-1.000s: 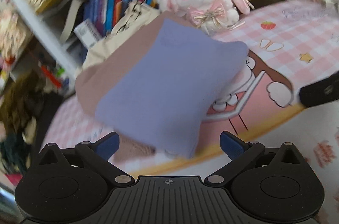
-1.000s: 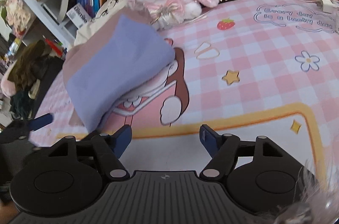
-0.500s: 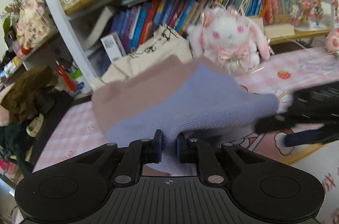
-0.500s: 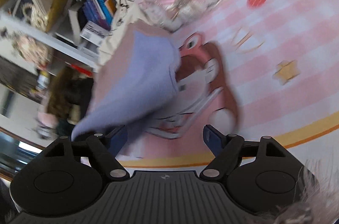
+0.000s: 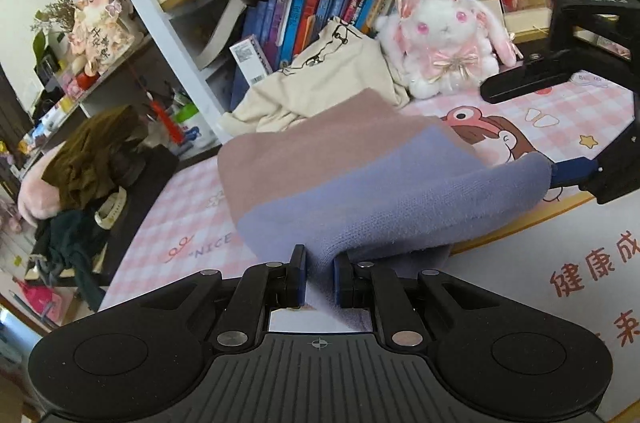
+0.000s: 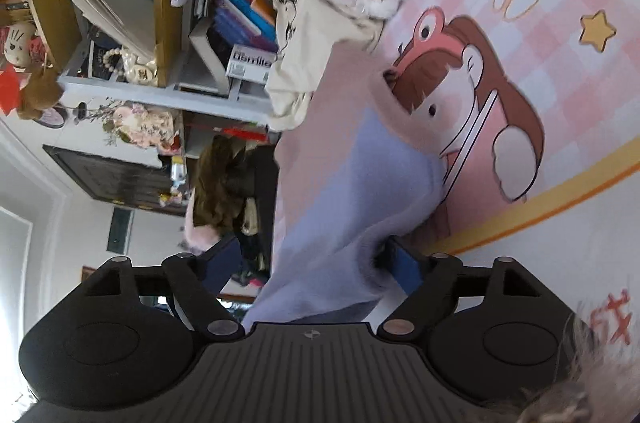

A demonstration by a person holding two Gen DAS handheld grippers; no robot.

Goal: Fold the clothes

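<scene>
The left claw is clamped on the near edge of a lilac-and-mauve knit, which runs away ahead of it over the table. The right claw, rolled sideways, stands apart astride the knit's right corner. A box beyond reads "usmile"; the mat reads "NICE".

Left tongs pinched nearly closed; right tongs spread.

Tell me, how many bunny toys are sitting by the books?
1. The white and pink bunny toy sits on the pink checked mat, in front of the books, beside a cream cloth bag. Others may be hidden.
</scene>
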